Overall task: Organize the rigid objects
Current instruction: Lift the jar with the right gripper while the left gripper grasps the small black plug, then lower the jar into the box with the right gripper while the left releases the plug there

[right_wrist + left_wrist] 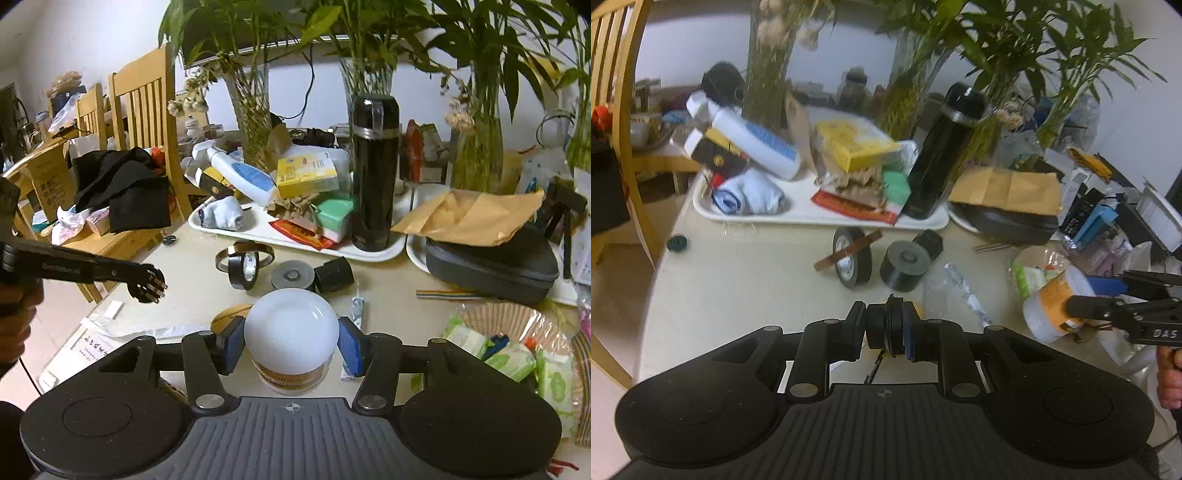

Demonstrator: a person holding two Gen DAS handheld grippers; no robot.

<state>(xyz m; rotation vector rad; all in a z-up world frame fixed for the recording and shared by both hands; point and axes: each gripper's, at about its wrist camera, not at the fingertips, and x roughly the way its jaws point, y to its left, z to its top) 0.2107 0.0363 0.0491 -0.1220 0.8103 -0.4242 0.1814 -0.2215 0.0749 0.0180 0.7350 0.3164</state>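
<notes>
**Left wrist view: small black part pinched; right wrist view: white jar held**

Left wrist view: the left gripper (884, 332) is pinching a small black round part (886, 330) between its narrow jaws, above the cream table (738, 280). Just ahead of the fingertips, a black tape roll (851, 260) is standing on edge, with a dark grey cylinder (905, 264) beside it to the right. Farther ahead, a white tray (820, 218) is carrying a tall black flask (942, 151), a white bottle (753, 142) and a yellow box (855, 142). Off to the right, the right gripper (1089, 295) is gripping a white jar (1056, 306).

Right wrist view: the right gripper (291, 343) is holding the white jar (291, 334) by its sides, both blue pads pressing on it, jaws about half spread. Ahead of the jar are sitting the dark grey cylinder (293, 277) and the black tape roll (243, 271); beyond them are the white tray (373, 253) and the tall black flask (375, 170). Far to the left, the left gripper (149, 284) is showing the black part end-on.
</notes>
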